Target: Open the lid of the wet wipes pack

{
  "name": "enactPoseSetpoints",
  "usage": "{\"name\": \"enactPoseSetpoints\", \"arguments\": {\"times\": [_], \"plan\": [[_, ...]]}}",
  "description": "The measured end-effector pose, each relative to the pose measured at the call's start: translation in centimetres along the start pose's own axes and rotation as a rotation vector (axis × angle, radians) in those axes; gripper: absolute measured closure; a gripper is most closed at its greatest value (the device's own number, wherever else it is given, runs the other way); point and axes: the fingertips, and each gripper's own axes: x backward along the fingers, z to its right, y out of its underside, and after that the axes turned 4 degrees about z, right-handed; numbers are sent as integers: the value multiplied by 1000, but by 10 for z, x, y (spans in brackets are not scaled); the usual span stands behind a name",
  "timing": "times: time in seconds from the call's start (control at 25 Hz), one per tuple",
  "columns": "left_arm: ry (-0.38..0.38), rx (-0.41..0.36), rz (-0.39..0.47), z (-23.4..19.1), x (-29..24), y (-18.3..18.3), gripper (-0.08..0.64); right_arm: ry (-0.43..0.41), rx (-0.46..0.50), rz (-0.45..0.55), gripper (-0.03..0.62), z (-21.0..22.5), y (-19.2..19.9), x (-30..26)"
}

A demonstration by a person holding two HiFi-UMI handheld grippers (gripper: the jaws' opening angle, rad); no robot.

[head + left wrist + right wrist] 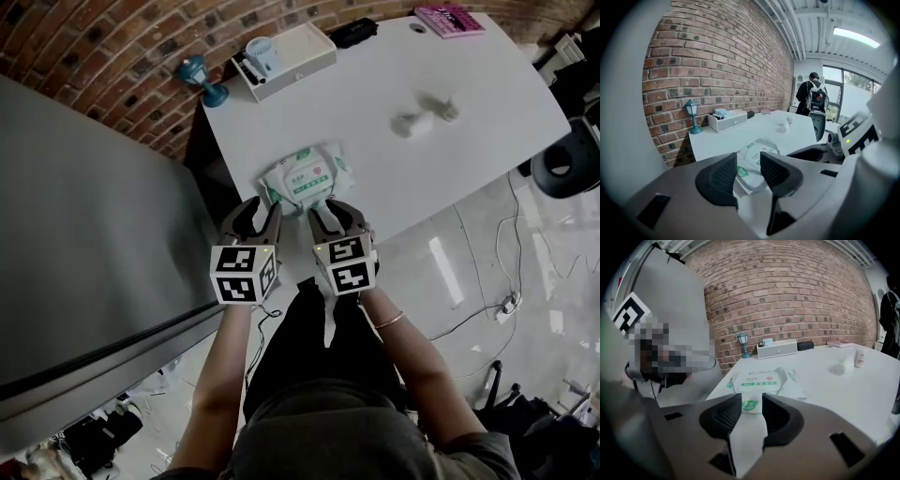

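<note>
Your right gripper point(330, 212) is clamped on a white strip point(749, 434) from the wet wipes pack point(305, 178). Your left gripper point(256, 212), just left of it, has its jaws apart and empty at the desk's point(441, 178) near edge.

1. Soft plastic wet wipes pack point(305, 178), at the desk's near edge: white, with a green band, green corners and a small red round mark.
2. Its rounded tab point(750, 405): green with white print.
3. Rectangular desk point(394, 178): plain white.
4. Left gripper point(261, 214) and right gripper point(325, 211): grey bodies, black ribbed pads point(724, 420), cubes patterned in black-and-white squares.
5. Brick wall point(122, 47): red-brown, with pale mortar lines.
6. Small lantern-shaped lamp point(202, 80), far left corner: teal.
7. Flat book point(450, 19), far right corner: pink.
</note>
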Motion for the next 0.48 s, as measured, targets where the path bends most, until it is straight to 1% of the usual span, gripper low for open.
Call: {"name": "enactPoseSetpoints", "arguments": {"times": [0.28, 0.48], "plan": [[36, -51, -17, 2, -16, -8, 414, 29, 10, -39, 449, 4, 8, -17], [78, -64, -30, 9, -24, -12, 414, 46, 30, -50, 446, 8, 11, -23]]}}
